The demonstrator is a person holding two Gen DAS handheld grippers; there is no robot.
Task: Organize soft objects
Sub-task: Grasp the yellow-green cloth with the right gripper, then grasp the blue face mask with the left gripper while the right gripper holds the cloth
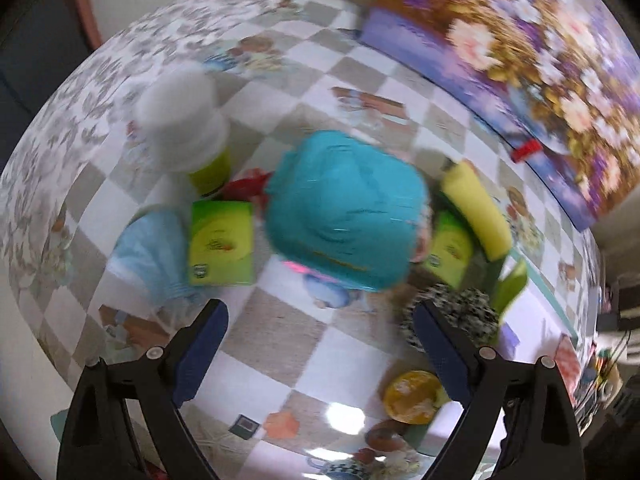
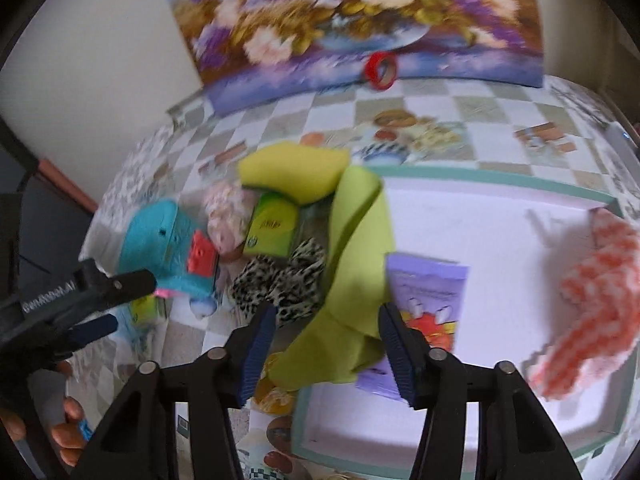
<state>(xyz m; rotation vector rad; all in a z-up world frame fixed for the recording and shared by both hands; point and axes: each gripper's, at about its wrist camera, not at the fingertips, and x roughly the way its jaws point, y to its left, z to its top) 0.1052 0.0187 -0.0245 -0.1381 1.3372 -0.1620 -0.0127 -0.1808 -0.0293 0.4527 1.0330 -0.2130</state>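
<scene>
From the left wrist, the left gripper [image 1: 320, 344] hangs with jaws wide and empty above the checked tabletop [image 1: 280, 332], short of the teal cap [image 1: 344, 212]. Green boxes [image 1: 222, 240] crowd the cap on both sides, so a grab there could drag one along.

From the right wrist, the right gripper [image 2: 328, 344] stands part open, pads either side of the lime cloth [image 2: 352, 264] but not pressing it. The cloth drapes over the white tray's rim [image 2: 500, 178]; the purple booklet [image 2: 426, 300] just beside it may snag. An orange checked cloth [image 2: 592, 300] already lies at the tray's right edge.
</scene>
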